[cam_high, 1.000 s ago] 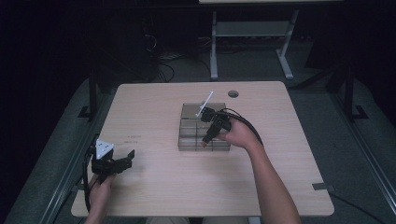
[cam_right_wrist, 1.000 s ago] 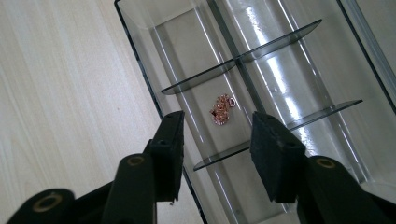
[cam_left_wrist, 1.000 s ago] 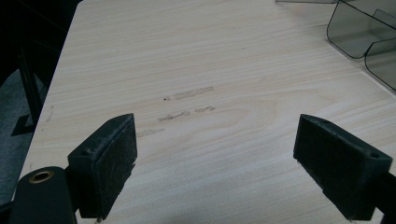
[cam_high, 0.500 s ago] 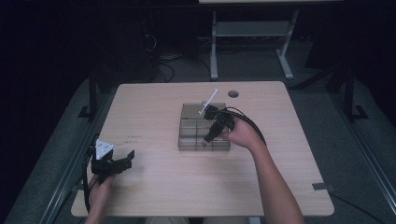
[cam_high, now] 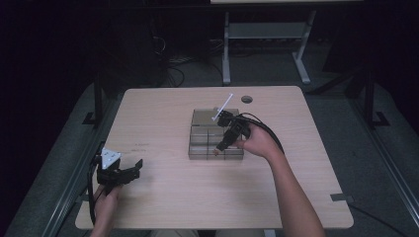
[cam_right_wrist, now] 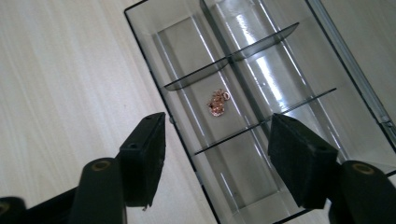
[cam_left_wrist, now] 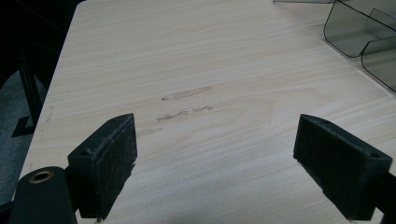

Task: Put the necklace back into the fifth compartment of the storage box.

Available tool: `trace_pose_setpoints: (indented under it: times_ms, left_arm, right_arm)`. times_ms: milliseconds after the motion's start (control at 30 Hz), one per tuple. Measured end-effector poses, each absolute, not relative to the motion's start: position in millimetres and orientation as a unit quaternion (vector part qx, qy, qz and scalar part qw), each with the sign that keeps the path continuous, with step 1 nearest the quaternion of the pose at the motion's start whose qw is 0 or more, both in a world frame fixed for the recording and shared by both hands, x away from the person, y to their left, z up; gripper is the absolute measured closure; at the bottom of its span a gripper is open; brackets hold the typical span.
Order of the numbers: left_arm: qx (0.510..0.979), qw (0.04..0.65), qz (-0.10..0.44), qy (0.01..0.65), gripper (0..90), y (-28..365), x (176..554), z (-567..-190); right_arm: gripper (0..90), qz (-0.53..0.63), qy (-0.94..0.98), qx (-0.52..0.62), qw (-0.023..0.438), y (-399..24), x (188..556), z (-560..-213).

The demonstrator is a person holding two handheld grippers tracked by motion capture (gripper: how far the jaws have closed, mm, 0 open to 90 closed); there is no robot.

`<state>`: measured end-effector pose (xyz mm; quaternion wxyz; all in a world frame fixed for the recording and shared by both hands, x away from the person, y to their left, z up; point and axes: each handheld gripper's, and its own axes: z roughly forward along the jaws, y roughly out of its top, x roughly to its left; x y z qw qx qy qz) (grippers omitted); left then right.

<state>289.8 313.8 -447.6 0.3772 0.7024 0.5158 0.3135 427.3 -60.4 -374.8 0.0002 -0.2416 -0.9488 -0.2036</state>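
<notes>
A clear smoky plastic organizer box [cam_high: 200, 133] with dividers sits at the middle of the table. A small rose-gold trinket [cam_right_wrist: 218, 102] lies in the middle cell of the box's [cam_right_wrist: 261, 70] outer row. My right gripper [cam_high: 217, 147] hovers over the box's near edge, open, with nothing between its fingers; its jaws frame that cell from above. My left gripper [cam_high: 134, 170] rests open near the table's front left corner, over bare wood, far from the box. A corner of the box [cam_left_wrist: 359, 42] shows at the upper right of the left gripper view.
The wooden table [cam_high: 148, 113] has a cable hole [cam_high: 247, 99] behind the box. A white stick [cam_high: 223, 106] rises from the right gripper. Faint scuff marks [cam_left_wrist: 187, 105] lie ahead of the left gripper. A metal stand [cam_high: 267, 44] is on the floor beyond.
The right gripper has shifted slightly toward the box's near edge. The left gripper has stayed put.
</notes>
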Motion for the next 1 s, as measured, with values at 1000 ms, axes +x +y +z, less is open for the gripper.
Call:
trace_pose_setpoints:
  times_ms: [1000]
  left_arm:
    - [0.707,0.373,0.317,0.511,13.1,309.0,289.2,-448.9]
  right_arm:
    - [31.3,-0.212,-0.946,-0.245,-0.015,-92.1,403.6,-372.1]
